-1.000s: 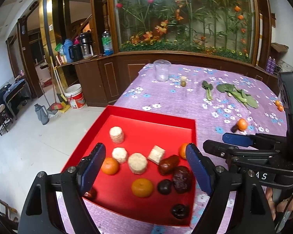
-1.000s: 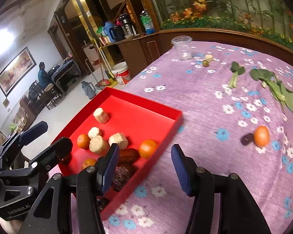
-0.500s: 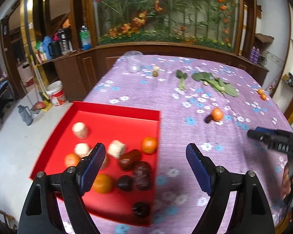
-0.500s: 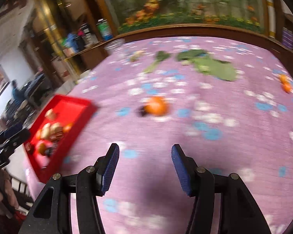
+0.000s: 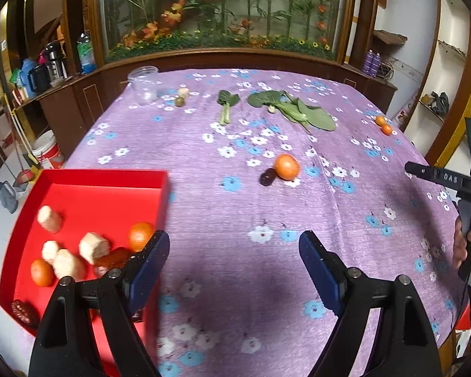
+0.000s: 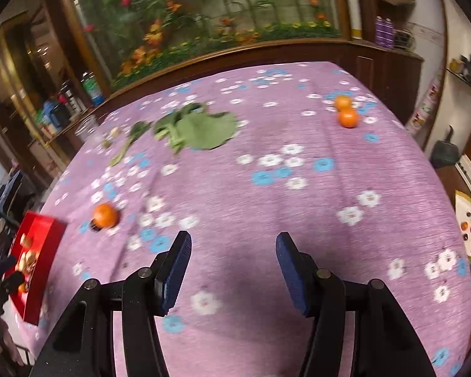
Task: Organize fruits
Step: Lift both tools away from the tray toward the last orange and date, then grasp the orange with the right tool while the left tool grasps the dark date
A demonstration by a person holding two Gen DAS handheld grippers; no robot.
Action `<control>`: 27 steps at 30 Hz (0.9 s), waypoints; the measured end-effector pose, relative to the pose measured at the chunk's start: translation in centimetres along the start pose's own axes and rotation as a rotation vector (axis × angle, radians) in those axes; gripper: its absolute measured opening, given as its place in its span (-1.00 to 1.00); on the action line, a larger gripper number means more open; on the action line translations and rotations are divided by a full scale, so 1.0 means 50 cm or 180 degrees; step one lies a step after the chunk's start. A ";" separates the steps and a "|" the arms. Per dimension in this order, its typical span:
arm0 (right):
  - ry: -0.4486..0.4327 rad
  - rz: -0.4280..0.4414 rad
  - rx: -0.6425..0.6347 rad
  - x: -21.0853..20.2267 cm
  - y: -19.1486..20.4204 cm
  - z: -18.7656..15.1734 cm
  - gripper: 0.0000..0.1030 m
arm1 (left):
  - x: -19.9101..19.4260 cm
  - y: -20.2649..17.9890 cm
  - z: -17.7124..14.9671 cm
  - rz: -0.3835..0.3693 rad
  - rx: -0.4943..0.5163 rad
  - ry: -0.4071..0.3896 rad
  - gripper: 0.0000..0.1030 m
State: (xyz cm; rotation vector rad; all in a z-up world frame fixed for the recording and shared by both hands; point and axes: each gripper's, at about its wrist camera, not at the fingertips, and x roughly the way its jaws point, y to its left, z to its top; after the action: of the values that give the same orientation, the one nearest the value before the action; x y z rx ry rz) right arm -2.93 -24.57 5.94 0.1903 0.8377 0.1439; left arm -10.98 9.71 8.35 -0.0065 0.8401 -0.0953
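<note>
Hovering over the purple floral tablecloth [image 5: 235, 251], the left gripper [image 5: 234, 260] and right gripper [image 6: 232, 267] are both held wide and empty. An orange [image 5: 286, 166] is seen ahead of the left fingers; the red tray [image 5: 103, 188] is left of them.
</note>
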 end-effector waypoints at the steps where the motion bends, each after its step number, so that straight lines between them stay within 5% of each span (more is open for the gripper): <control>1: 0.0001 -0.0009 0.0041 0.003 -0.013 0.003 0.17 | 0.009 -0.002 0.000 -0.0014 -0.0004 0.0027 0.62; 9: -0.0024 -0.0097 0.0310 0.026 -0.078 0.029 0.17 | 0.061 0.001 -0.002 -0.0108 -0.0113 0.0182 0.62; 12: 0.0071 0.0116 0.0373 0.045 -0.060 0.027 0.17 | 0.077 0.002 0.004 -0.0154 -0.0151 0.0198 0.62; 20: 0.0307 0.0812 -0.0162 0.112 0.175 0.018 0.18 | 0.095 0.014 0.009 -0.0164 -0.0192 0.0233 0.62; 27: 0.0331 0.0921 -0.0612 0.170 0.344 0.015 0.18 | 0.093 0.043 0.017 -0.0141 -0.0288 0.0177 0.62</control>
State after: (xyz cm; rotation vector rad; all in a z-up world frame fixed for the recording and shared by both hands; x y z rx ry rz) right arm 2.35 -6.22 4.12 0.1228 0.8911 0.5074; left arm -7.10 11.42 5.34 -0.1081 0.8994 -0.0994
